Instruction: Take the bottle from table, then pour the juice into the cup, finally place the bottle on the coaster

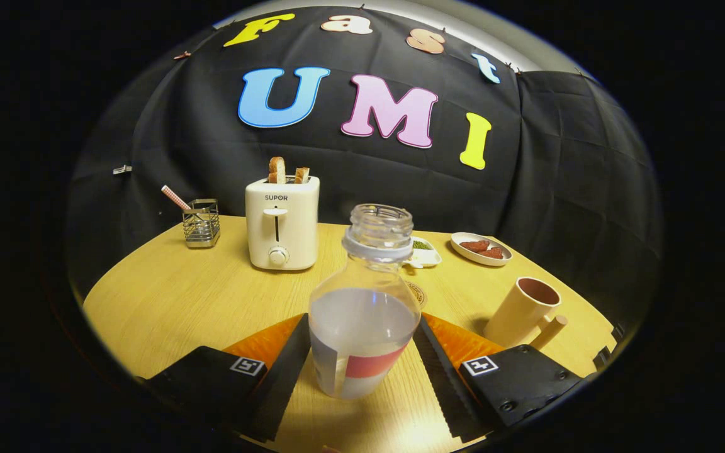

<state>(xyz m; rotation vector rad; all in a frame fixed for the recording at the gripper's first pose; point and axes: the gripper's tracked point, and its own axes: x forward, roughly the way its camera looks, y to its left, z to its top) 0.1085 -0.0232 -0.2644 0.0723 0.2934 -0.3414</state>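
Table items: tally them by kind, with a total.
Bottle, between the tongs: 1
Cup: 1
Toaster: 1
Dishes: 2
Wire holder: 1
Coaster: 1
Total: 7

Warm, fairly dim lighting from overhead, with a bright glare patch on the wooden table (167, 296) just below the bottle (364, 302) and a soft shadow left of the cup (522, 311). Strong fisheye bending toward the rim, curving the table edge and dark backdrop. Sharp around the toaster (282, 221), slightly soft on the near fingers (444, 371), spread apart beside the bottle.
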